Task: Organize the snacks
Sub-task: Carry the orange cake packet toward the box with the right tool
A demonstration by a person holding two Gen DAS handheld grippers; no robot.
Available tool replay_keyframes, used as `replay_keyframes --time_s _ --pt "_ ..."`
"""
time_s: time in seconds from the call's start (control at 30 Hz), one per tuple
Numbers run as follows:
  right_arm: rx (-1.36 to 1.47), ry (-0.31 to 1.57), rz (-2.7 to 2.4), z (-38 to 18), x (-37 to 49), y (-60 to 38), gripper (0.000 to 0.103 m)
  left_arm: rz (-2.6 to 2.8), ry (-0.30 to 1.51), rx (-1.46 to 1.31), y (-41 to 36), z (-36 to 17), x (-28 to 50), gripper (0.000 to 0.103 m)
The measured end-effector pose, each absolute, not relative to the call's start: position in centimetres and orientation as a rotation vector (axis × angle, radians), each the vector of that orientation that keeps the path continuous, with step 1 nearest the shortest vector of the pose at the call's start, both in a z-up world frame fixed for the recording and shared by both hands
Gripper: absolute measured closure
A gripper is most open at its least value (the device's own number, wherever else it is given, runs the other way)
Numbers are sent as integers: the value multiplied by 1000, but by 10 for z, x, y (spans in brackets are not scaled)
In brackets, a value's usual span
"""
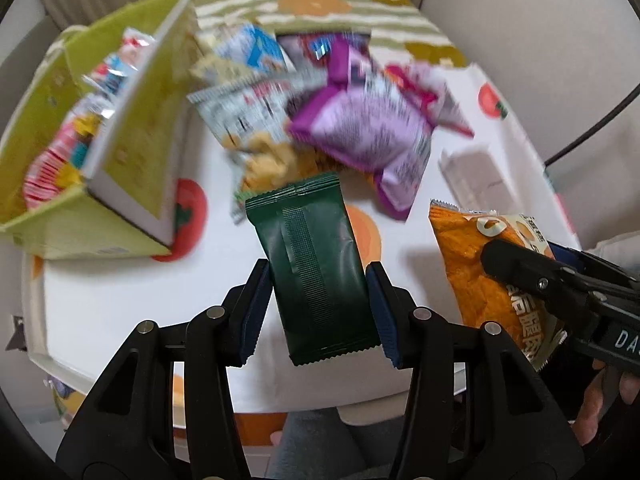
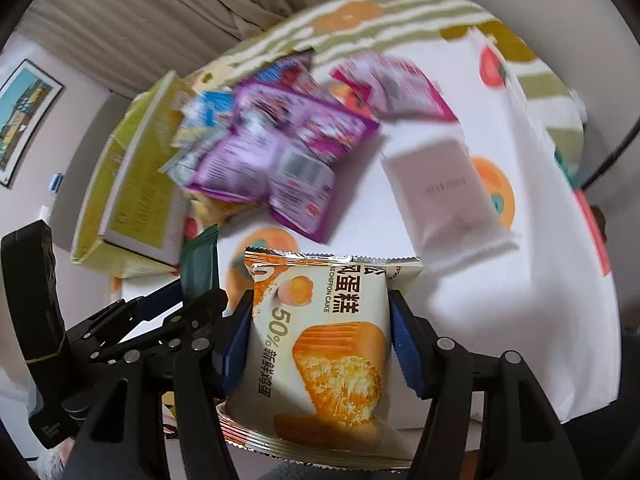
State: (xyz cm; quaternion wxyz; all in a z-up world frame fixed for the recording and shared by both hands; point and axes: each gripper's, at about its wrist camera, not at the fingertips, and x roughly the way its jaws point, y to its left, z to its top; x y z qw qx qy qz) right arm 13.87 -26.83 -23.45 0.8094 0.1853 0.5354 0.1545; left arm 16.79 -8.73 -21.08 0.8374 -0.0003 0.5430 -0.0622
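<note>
Left gripper (image 1: 320,304) pinches green packet (image 1: 316,272); yellow-green box (image 1: 132,152) lies at 10 o'clock. Right gripper (image 2: 320,336) pinches chiffon cake packet (image 2: 320,344).

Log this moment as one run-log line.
left gripper: shut on green packet | right gripper: shut on chiffon cake packet | green box: partly filled

dark green packet (image 1: 316,264), orange chiffon cake packet (image 2: 320,340), purple bag (image 1: 360,132), lime-green box (image 1: 132,140)
</note>
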Motion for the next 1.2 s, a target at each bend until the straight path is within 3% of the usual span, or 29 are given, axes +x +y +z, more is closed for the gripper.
replay_keyframes --time_s 0.3,0.6,0.87,1.2 --pt "320 982 428 -164 148 -246 44 -82 987 -67 -43 -134 168 58" --pt "278 871 523 -112 186 -174 44 -28 898 -90 56 -84 207 58" --pt "284 844 542 -92 248 -80 44 -25 920 -89 148 -84 277 58" --pt "294 881 505 -104 297 -10 44 -110 1017 -42 213 -126 367 56"
